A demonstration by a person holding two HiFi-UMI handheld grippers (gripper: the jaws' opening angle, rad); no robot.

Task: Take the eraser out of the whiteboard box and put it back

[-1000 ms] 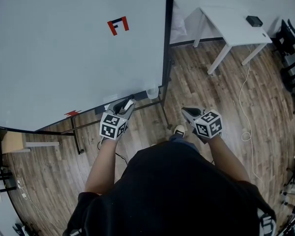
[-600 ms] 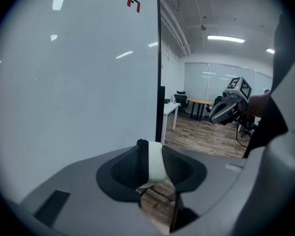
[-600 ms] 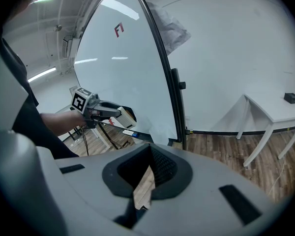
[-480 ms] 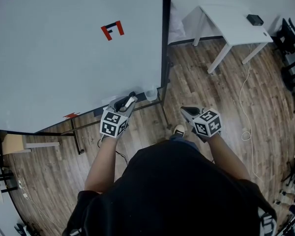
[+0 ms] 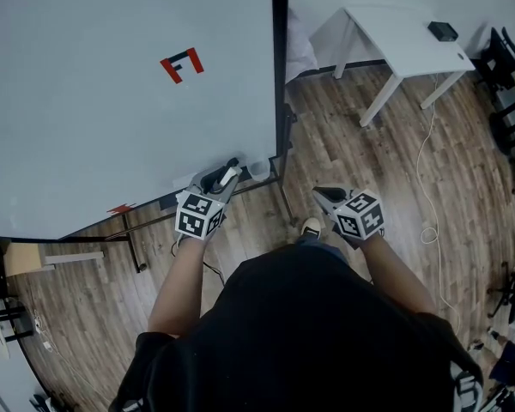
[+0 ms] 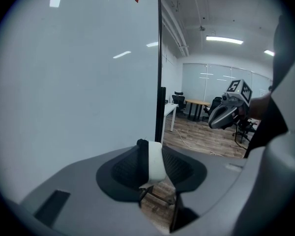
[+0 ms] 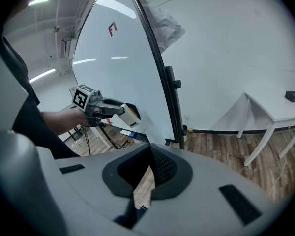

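Seen from above, a person stands facing a large whiteboard (image 5: 112, 101) on a wooden floor (image 5: 352, 144), a claw in each hand. The left claw (image 5: 224, 178) is clamped on the eraser (image 5: 228, 175). In the left gripper view its two pads press the sides of the eraser, which is white with a black layer along its left face. The claw holds the eraser in the air near the board's lower right corner, just left of the small translucent whiteboard box (image 5: 259, 169) at the board's bottom edge. The eraser is outside the box, and what the box contains cannot be made out.

The right claw (image 7: 148, 167) holds nothing. Its pads meet at the tips, with only a thin wedge of floor showing between them. It hangs over the floor to the right, well apart from the board. A white tabletop (image 5: 403, 45) further back carries a small black object (image 5: 443, 32).
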